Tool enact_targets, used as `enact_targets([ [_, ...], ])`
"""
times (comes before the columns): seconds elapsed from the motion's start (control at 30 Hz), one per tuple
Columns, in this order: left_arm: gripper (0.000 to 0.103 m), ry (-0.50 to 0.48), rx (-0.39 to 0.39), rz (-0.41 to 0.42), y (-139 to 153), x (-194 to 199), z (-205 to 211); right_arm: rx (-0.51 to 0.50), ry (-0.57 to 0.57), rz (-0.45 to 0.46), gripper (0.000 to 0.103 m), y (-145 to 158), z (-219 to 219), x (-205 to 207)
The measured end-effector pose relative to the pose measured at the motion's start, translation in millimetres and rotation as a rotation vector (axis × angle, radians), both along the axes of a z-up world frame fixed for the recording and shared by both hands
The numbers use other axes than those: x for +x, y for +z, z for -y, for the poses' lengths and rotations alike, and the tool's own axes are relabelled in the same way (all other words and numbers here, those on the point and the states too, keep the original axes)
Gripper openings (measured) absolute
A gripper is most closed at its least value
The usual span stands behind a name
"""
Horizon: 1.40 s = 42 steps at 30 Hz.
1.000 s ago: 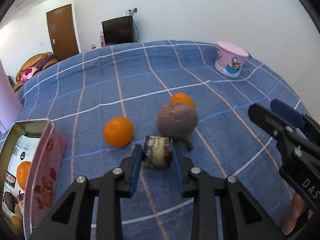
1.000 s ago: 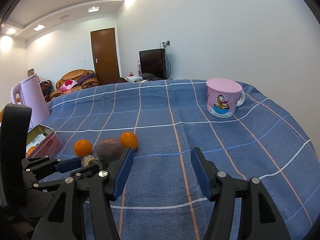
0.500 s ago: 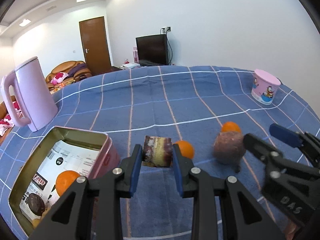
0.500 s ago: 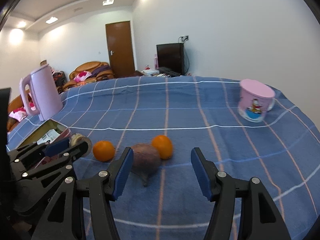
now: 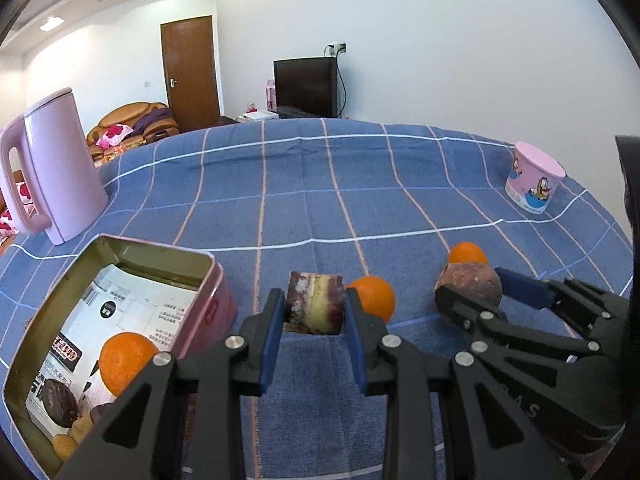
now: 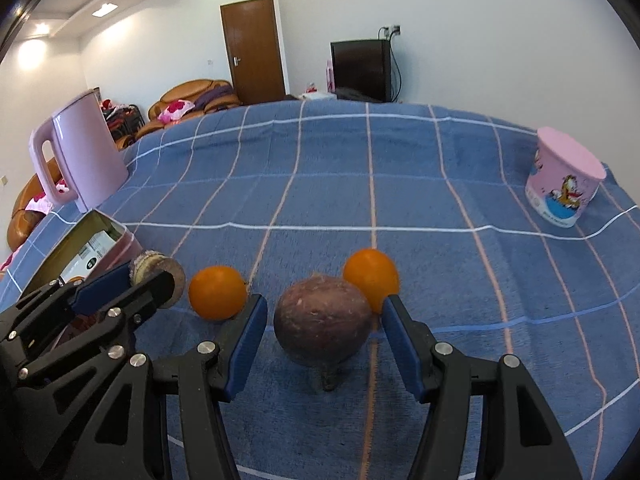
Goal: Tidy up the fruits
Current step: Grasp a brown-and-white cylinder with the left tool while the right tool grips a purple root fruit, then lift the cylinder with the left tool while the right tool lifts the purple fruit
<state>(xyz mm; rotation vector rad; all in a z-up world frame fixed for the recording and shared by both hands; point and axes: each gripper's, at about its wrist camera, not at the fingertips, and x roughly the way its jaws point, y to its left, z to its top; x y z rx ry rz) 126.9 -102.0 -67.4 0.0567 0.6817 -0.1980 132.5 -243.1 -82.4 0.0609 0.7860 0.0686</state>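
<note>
My left gripper is shut on a short purple-brown sugarcane piece, held above the cloth just right of the open pink tin. The tin holds an orange and dark fruits. My right gripper is open around a round brown-purple fruit that rests on the cloth; its pads stand apart from it. Two oranges lie beside that fruit, one left, one behind right. The left gripper also shows in the right wrist view.
A pink kettle stands at the far left of the blue checked tablecloth. A pink cartoon cup stands at the far right near the table edge. A sofa, door and TV are behind the table.
My left gripper has lifted the sugarcane piece and carried it left toward the tin. My right gripper has moved in so its open jaws flank the brown-purple fruit.
</note>
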Motion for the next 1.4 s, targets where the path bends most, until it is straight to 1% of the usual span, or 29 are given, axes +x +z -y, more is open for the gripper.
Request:
enact_targets([
  [0.13, 0.031, 0.003, -0.007, 0.013, 1.4, -2.1, -1.1, 0.001, -0.003, 0.011, 0.053, 1.5, 1.2, -2.2],
  [0.43, 0.031, 0.018, -0.004, 0.047, 4.6, -7.5, -2.6, 0.002, 0.0, 0.089, 0.053, 12.8, 1.1, -14.8],
  [0.67, 0.031, 0.028, 0.005, 0.101, 9.7, -15.8, -2.8, 0.016, 0.002, 0.169, 0.053, 22.1, 1.6, -27.4],
  [0.97, 0.031, 0.041, 0.003, 0.142, 14.0, -20.4, -4.7, 0.001, -0.006, 0.265, 0.053, 31.7, 0.5, -42.2],
  [1.4, 0.031, 0.064, -0.004, 0.201, 18.8, -29.8, -7.9, 0.001, -0.01, 0.339, 0.053, 37.2, -0.7, -56.5],
])
